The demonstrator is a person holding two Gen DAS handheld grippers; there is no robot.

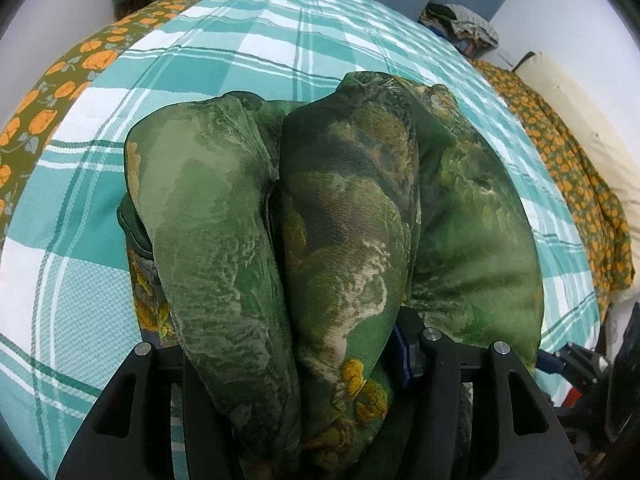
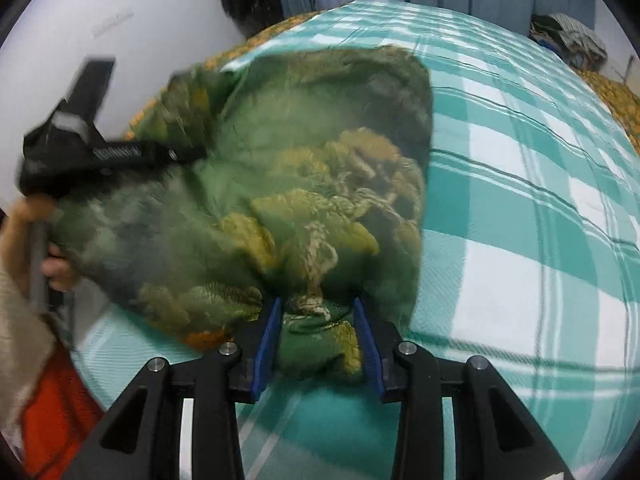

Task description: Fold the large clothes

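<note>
A large green garment (image 1: 344, 216) with yellow floral print is bunched in thick folds over the teal plaid bed cover (image 1: 224, 52). In the left wrist view it drapes over my left gripper (image 1: 304, 360) and hides the fingertips; the fingers grip a thick wad of it. In the right wrist view my right gripper (image 2: 316, 340) has its blue pads (image 2: 266, 344) closed on a fold of the same garment (image 2: 288, 184), held above the bed cover (image 2: 520, 200). The left gripper (image 2: 100, 152) shows at the left of that view, holding the garment's other end.
An orange-flowered sheet (image 1: 580, 184) edges the bed on both sides. A cream pillow (image 1: 576, 120) lies at the right. A pile of clothes (image 1: 464, 24) sits at the far end, with curtains behind. The person's hand (image 2: 52, 264) and orange clothing (image 2: 56, 412) are at the left.
</note>
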